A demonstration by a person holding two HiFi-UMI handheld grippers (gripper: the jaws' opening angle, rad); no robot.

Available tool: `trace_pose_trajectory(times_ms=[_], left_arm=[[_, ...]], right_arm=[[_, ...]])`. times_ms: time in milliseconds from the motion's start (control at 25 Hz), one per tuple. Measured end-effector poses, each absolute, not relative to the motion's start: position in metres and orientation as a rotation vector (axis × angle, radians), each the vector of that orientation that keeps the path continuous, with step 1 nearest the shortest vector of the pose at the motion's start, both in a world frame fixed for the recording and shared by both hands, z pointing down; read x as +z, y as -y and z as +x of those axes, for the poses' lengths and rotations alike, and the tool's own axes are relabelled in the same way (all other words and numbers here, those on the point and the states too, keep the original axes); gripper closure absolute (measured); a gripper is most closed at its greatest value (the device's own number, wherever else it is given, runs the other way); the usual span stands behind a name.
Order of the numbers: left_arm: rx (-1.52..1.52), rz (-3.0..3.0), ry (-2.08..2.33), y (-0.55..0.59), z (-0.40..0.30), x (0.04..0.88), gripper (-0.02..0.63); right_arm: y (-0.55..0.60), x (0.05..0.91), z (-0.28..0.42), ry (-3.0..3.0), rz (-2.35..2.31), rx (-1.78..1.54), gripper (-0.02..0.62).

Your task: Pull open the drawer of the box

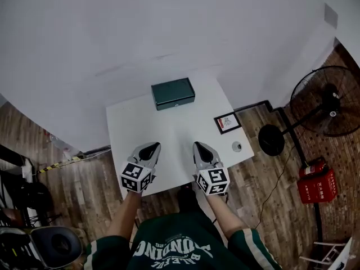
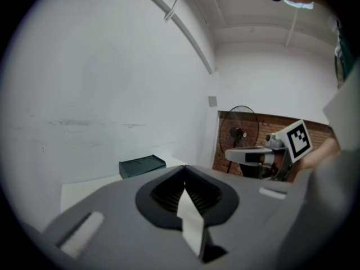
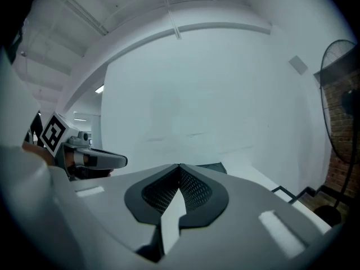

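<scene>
A dark green box (image 1: 172,93) sits at the far edge of the white table (image 1: 140,122), its drawer closed. My left gripper (image 1: 151,147) and right gripper (image 1: 201,146) hover side by side over the near part of the table, well short of the box, both shut with nothing held. The left gripper view shows its jaws (image 2: 184,167) meeting, the box (image 2: 142,165) ahead to the left and the right gripper (image 2: 264,154) alongside. In the right gripper view the shut jaws (image 3: 179,166) hide most of the box (image 3: 212,166), and the left gripper (image 3: 93,160) shows at the left.
A small framed picture (image 1: 228,122) and a small round object (image 1: 237,147) lie near the table's right edge. A standing fan (image 1: 323,103) and a red case (image 1: 318,181) are on the wooden floor to the right. A white wall rises behind the table.
</scene>
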State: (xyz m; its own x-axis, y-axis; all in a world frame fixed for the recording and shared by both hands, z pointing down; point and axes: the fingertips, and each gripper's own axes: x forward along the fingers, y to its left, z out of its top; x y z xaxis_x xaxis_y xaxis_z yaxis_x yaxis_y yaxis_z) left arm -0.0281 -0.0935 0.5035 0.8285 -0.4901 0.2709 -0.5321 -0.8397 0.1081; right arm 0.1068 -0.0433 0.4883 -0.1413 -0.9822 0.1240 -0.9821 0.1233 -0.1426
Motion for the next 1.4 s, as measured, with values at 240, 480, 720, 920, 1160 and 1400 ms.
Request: trace_pose_trajectory(times_ms=[240,480,720,920,1160,1400], left_arm=[[0.347,2.786,0.896,0.147,0.001,0.500,0.552],[0.348,2.735,0.974,0.189,0.018,0.506,0.554],[0.340,2.702,0.995,0.208,0.024,0.516,0.554],[0.344,2.677,0.995,0.220,0.024,0.526,0.554],[0.346,2.648,0.982,0.224,0.025,0.539,0.554],[0.358,2.591,1.000,0.218,0.015,0.560,0.554]], right_arm=[[0.115,0.491,0.129,-2.463,-1.966,-0.347,0.594],[0.169,0.500,0.137,-2.572,-1.869,-0.392,0.594],[0.197,0.513,0.140,-2.604,-1.846,-0.428,0.594],[0.213,0.532,0.138,-2.641,-1.837,-0.479,0.594],[0.230,0.581,0.137,-2.660,-1.858,-0.628,0.594],[0.250,0.641,0.128,-2.718,-1.862,-0.820,0.556]])
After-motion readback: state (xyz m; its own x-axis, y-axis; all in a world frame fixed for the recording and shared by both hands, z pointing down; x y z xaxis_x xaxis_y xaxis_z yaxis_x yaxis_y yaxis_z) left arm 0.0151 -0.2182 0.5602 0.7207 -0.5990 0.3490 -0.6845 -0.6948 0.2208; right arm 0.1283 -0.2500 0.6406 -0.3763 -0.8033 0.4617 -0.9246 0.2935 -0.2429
